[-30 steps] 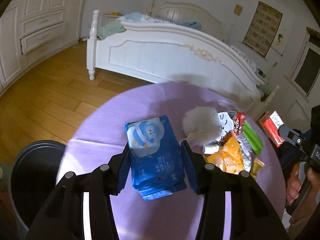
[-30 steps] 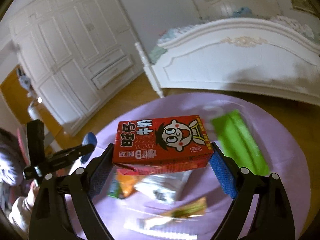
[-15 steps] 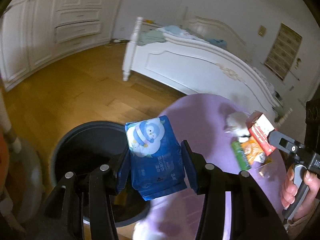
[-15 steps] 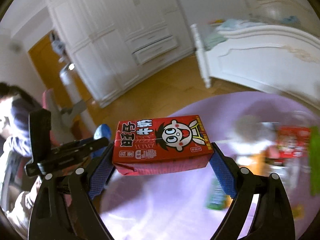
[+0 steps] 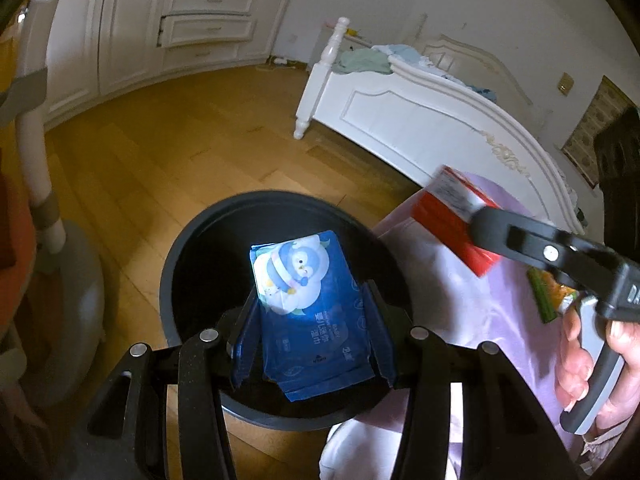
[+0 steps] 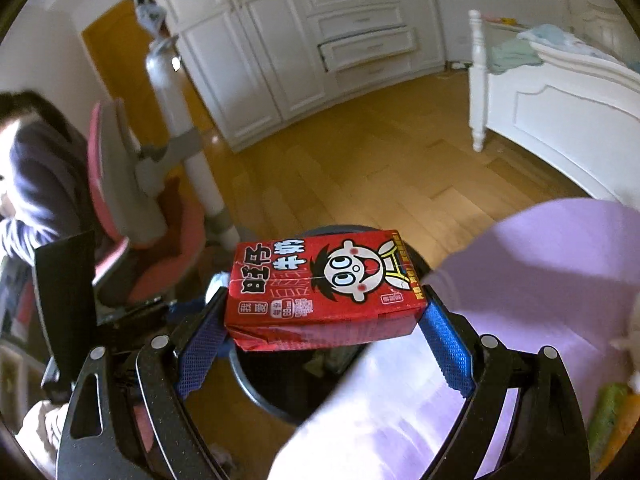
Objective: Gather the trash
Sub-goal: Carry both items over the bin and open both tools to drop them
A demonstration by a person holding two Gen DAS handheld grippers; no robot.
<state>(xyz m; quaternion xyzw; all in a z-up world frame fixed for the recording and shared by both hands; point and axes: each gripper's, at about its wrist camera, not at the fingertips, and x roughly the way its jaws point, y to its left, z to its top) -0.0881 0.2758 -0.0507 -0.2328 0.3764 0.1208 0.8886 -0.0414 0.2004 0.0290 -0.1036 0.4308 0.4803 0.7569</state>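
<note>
My left gripper (image 5: 310, 320) is shut on a blue wet-wipes pack (image 5: 308, 308) with a penguin picture and holds it over the mouth of a black round trash bin (image 5: 200, 240). My right gripper (image 6: 320, 320) is shut on a red milk carton (image 6: 324, 288) with a cartoon face. In the left wrist view the carton (image 5: 452, 224) hangs above the edge of the purple table (image 5: 500, 320), right of the bin. In the right wrist view the bin (image 6: 256, 384) lies just below the carton.
A white bed (image 5: 440, 120) stands beyond the table, white wardrobes (image 6: 300, 40) at the back. A pink chair (image 6: 132, 208) and a seated person (image 6: 36, 168) are left of the bin. Green and orange wrappers (image 5: 552, 292) lie on the table.
Both grippers have swung left from the table toward the bin. The wipes pack now hangs over the bin's opening, and the red carton has come up beside it.
</note>
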